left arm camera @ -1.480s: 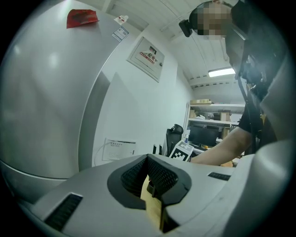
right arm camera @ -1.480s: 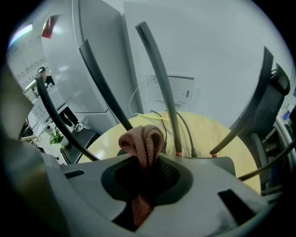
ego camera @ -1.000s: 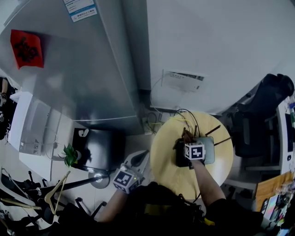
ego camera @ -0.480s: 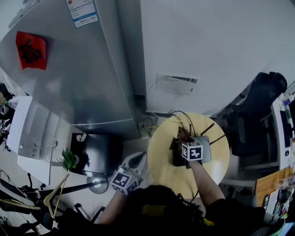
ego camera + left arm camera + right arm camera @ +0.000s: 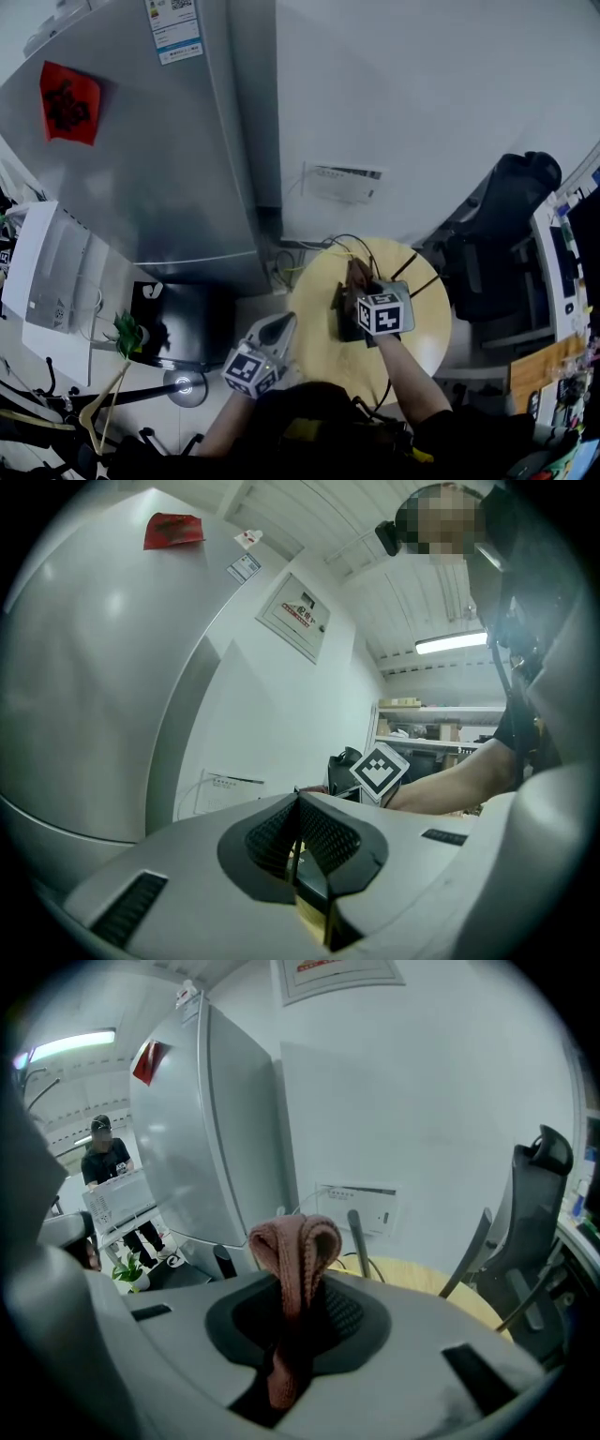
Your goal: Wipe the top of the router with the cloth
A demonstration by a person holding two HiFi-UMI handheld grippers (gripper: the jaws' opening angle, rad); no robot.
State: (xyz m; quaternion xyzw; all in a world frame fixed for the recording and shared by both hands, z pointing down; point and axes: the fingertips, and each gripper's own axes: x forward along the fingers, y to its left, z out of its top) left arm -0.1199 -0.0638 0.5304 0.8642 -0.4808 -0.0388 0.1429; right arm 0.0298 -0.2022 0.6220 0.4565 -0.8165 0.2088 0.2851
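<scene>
Over the last second my right gripper [image 5: 359, 286] has slid a little way across the router [image 5: 404, 268] on the round table [image 5: 319, 349], so I judge the wipe is under way. Its fingers clamp the folded pink cloth [image 5: 298, 1260]. The left gripper [image 5: 298, 850] hangs beside the table, fingers pressed together on nothing.

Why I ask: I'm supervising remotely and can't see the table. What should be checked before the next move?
1. Cloth held: ok. It is folded and clamped in the right gripper.
2. Right gripper over the round table: ok.
3. Cloth touching the router's top: cannot tell. The gripper hides the contact.
4. Path ahead free: not ok. The router's antenna stands upright close ahead of the cloth.
5. Left gripper out of the way: ok. It is shut, empty and beside the table's left edge.
</scene>
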